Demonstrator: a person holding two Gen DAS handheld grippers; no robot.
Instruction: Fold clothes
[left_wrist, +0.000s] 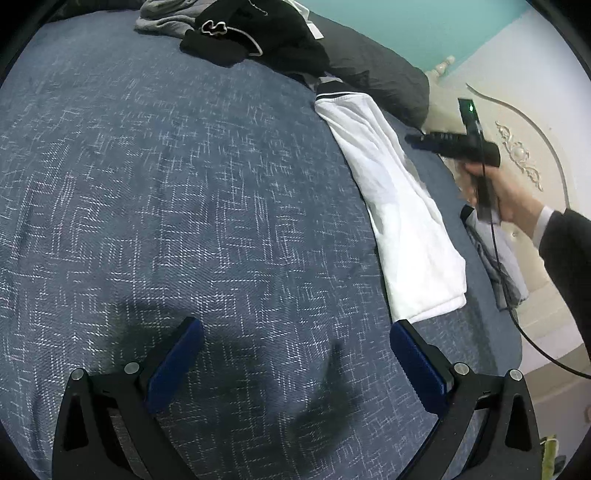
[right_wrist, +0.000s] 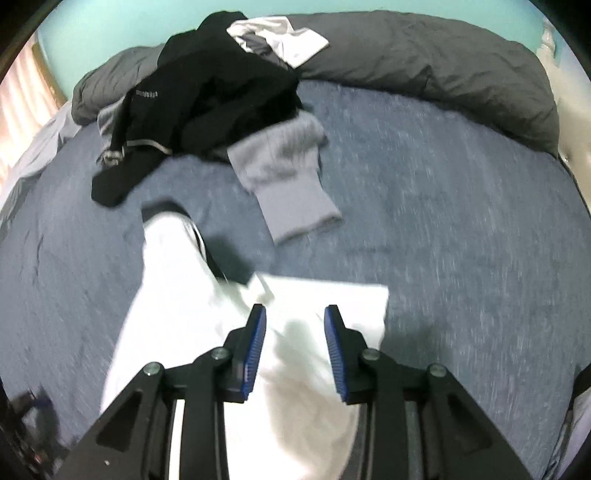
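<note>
The bed (left_wrist: 184, 184), covered by a blue woven spread with pale flecks, carries everything in view; no box, basket or other container shows in either view. Along the bed's far edge lies a dark grey duvet (right_wrist: 424, 66), bunched into a long roll.

On the spread near that far edge, partly overlapping the duvet, is an unfolded heap: a black garment (right_wrist: 207, 96) with a pale drawstring, a grey knit garment (right_wrist: 284, 173) whose cuffed end trails out toward the middle of the bed, and a white-and-grey piece (right_wrist: 284, 40) on top at the back.

The white garment (left_wrist: 399, 206), with a dark trimmed band at its far end, lies folded into a long strip near the right edge of the bed. It rests flat on the spread, apart from the heap. A small pale blue-grey cloth (left_wrist: 498, 266) lies at the bed's right edge, just beyond it.

Left gripper (left_wrist: 295, 365): jaws wide apart, nothing between them, above bare spread just beside the near corner of the white garment.

Right gripper (right_wrist: 295, 347): jaws partly apart, above the white garment; the pads do not press on the cloth. The right-wrist view is motion-blurred. In the left-wrist view a hand (left_wrist: 506, 195) in a dark sleeve holds this tool over the bed's right edge.
</note>
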